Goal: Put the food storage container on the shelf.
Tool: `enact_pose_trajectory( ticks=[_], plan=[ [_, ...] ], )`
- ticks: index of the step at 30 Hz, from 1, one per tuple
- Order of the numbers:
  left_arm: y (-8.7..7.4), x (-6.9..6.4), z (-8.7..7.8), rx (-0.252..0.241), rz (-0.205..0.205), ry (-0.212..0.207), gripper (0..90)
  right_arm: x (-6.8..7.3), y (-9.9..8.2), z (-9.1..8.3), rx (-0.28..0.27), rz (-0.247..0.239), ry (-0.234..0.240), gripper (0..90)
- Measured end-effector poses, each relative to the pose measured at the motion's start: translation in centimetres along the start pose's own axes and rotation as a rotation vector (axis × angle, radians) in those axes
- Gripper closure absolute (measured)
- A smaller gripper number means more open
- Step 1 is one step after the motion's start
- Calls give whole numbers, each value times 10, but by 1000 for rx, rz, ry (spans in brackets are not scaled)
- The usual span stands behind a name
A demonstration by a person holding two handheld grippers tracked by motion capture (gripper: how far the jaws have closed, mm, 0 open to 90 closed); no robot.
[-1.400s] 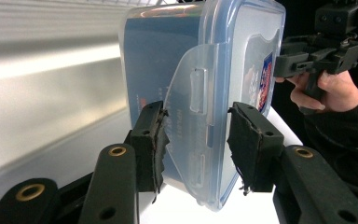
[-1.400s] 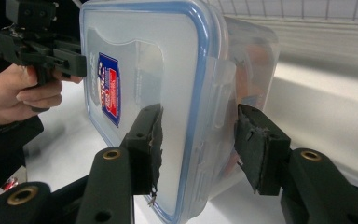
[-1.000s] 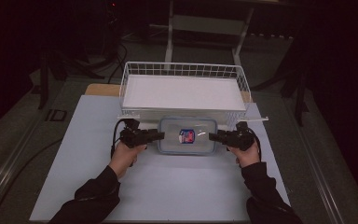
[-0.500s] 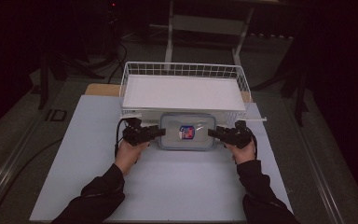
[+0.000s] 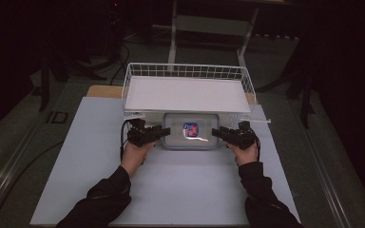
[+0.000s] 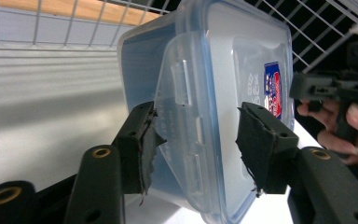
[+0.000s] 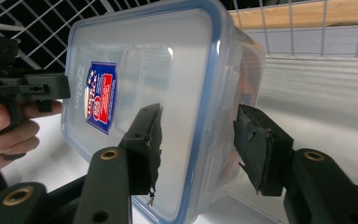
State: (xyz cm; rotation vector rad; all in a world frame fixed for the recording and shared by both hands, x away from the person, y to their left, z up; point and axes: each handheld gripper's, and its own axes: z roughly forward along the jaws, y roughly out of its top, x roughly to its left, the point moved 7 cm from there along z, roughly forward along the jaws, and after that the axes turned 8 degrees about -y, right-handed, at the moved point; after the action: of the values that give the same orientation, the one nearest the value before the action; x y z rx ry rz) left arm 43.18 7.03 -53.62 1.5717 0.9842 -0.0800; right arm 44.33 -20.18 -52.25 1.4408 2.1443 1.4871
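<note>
Left gripper (image 5: 164, 131): your jaws straddle the flap latch (image 6: 186, 135) at the left end of the clear rectangular plastic container with the blue-sealed lid (image 5: 191, 130). One pad (image 6: 145, 144) touches the flap's edge and the other stands off the lid, so nothing is clamped. The jaws have just been opening, with the flap between them.

Right gripper (image 5: 217, 133): your jaws stand roughly half apart around the container's right-hand end, one pad (image 7: 144, 140) over the lid top, the other (image 7: 256, 149) beside the wall. No firm pinch is visible, and whether either pad touches cannot be told.

Container: flat on the white table sheet (image 5: 171, 185), touching or just in front of the white wire basket (image 5: 187, 71), lid up, with a red-and-blue label (image 5: 190, 129) on the lid.

Handling note: the step appears to be working the end latches. Keep the box pressed level against the sheet. Work one flap at a time while the other gripper steadies the far end. Hook a pad under the flap's free edge instead of squeezing the lid. Don't shove the box into the basket wires.
</note>
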Motion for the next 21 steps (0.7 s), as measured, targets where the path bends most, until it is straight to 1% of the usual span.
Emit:
enact_pose_trajectory(
  ticks=[1, 2, 3, 4, 5, 8, 10, 11, 12, 13, 14, 15, 16, 17, 19, 21],
  plan=[
    [0, 1, 1, -3, -3, 0, 460, 0, 0, 1, 0, 4, -13, 510],
    [0, 1, 1, -3, -3, 0, 455, 0, 0, 1, 0, 4, -13, 510],
    [1, 2, 2, -16, -24, 5, 452, 0, 0, 2, -2, 14, -26, 522],
    [1, 2, 2, -16, -24, 5, 450, 0, 0, 2, -2, 14, -26, 522],
    [2, 3, 3, -30, -32, 21, 443, 0, 0, 4, -1, 21, -39, 526],
    [2, 6, 4, -47, -38, 47, 429, -1, -1, 5, 1, 25, -50, 539],
    [2, 6, 4, -49, -41, 52, 425, -1, -1, 6, 1, 23, -55, 538],
    [2, 7, 4, -55, -42, 75, 423, -1, -1, 7, 5, 27, -60, 532],
    [2, 7, 4, -55, -42, 75, 425, -1, -1, 7, 5, 27, -60, 532],
    [2, 7, 6, -52, -19, 91, 431, -1, -3, 10, 8, 17, -59, 456],
    [2, 6, 7, -53, -17, 104, 452, 0, -4, 12, 12, 30, -53, 441],
    [2, 6, 8, -45, -3, 117, 448, 0, -4, 13, 12, 52, -46, 444],
    [2, 6, 8, -45, -3, 117, 444, 0, -4, 13, 12, 52, -46, 444],
    [2, 7, 8, -44, -6, 109, 444, -1, -3, 14, 4, 64, -57, 462],
    [1, 6, 8, -47, -6, 111, 440, 0, -3, 14, 3, 78, -73, 462],
    [1, 5, 7, -57, 9, 118, 420, 1, -3, 14, 0, 74, -85, 458]
  ],
)
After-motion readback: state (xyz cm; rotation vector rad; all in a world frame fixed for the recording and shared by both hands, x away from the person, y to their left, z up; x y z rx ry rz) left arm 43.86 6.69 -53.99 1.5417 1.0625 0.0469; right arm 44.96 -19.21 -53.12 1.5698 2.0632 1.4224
